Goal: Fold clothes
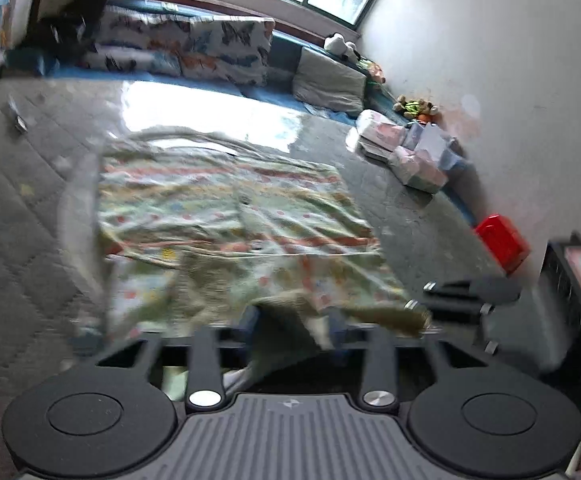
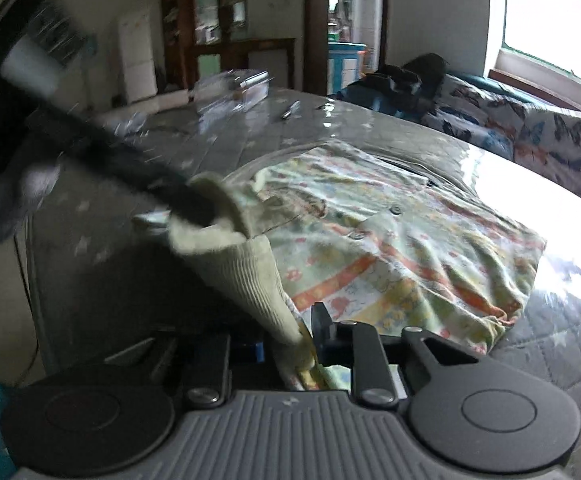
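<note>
A pale green patterned garment (image 1: 226, 216) with orange bands and buttons lies spread on the grey quilted bed; it also shows in the right wrist view (image 2: 402, 248). My left gripper (image 1: 294, 328) is shut on its ribbed cuff edge (image 1: 286, 312), lifted off the bed. My right gripper (image 2: 290, 344) is shut on another ribbed cuff (image 2: 250, 276), pulled up toward the camera. The left gripper (image 2: 194, 208) shows blurred in the right wrist view, holding the fabric beside it. The right gripper's body (image 1: 470, 300) shows in the left wrist view, close to the right.
The grey quilted bed (image 1: 22, 216) is bordered by butterfly-print pillows (image 1: 194, 48) and a grey cushion (image 1: 330, 84). Plastic packs (image 1: 406, 152), a red box (image 1: 502, 240) and soft toys (image 1: 414, 106) lie along the white wall. Loose items (image 2: 234, 88) sit at the bed's far edge.
</note>
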Demonstrator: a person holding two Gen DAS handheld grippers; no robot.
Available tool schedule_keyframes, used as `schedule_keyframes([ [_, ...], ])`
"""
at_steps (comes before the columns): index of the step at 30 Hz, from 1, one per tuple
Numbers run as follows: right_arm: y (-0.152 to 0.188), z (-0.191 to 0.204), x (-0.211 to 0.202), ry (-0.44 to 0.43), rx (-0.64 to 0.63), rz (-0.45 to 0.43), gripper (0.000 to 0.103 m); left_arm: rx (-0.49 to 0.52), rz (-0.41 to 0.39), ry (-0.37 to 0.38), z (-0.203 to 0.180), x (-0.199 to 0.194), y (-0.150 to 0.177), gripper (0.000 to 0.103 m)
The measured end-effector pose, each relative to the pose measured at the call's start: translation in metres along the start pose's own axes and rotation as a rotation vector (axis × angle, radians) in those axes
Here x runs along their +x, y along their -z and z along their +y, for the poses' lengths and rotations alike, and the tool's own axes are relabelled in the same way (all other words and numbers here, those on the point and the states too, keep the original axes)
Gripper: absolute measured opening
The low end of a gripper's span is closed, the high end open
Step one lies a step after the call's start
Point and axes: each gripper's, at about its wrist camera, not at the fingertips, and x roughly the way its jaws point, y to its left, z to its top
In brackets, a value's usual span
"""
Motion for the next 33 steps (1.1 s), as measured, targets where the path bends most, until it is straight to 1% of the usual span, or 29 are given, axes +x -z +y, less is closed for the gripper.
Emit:
schedule_keyframes([
  [2, -0.002, -0.004, -0.001, -0.006, 0.025, -0.007, 0.017, 0.036, -0.011, -0.032, 0.001, -0.006, 0.007, 0.056],
  [4, -0.003, -0.005, -0.002, -0.007, 0.032, -0.011, 0.016, 0.075, -0.018, -0.066, 0.003, -0.01, 0.016, 0.059],
  [7, -0.004, -0.007, -0.003, -0.011, 0.05, -0.013, 0.015, 0.164, -0.016, -0.138, 0.001, -0.01, 0.03, 0.06],
  [10, -0.006, -0.01, -0.004, -0.007, 0.062, -0.019, 0.014, 0.232, -0.022, -0.174, -0.002, -0.008, 0.039, 0.06],
  [15, -0.007, -0.012, -0.005, 0.0, 0.075, -0.022, 0.013, 0.398, -0.084, -0.246, -0.011, -0.003, 0.052, 0.058],
  [17, -0.006, -0.012, -0.006, 0.0, 0.078, -0.025, 0.013, 0.479, -0.112, -0.273, -0.014, 0.001, 0.058, 0.052],
  [19, -0.006, -0.012, -0.008, 0.0, 0.084, -0.032, 0.012, 0.529, -0.125, -0.282, -0.014, 0.002, 0.063, 0.039],
  [20, -0.006, -0.013, -0.009, 0.001, 0.088, -0.036, 0.012, 0.538, -0.129, -0.282, -0.012, 0.003, 0.064, 0.037],
  [25, -0.004, -0.013, -0.015, 0.005, 0.099, -0.052, 0.01, 0.554, -0.153, -0.264, -0.008, -0.001, 0.066, 0.013],
  [28, -0.005, -0.013, -0.02, 0.008, 0.096, -0.06, 0.009, 0.566, -0.176, -0.242, -0.01, -0.009, 0.066, 0.008],
  [33, -0.003, -0.009, -0.038, 0.0, 0.084, -0.085, 0.009, 0.556, -0.183, -0.184, -0.017, -0.028, 0.064, 0.007],
])
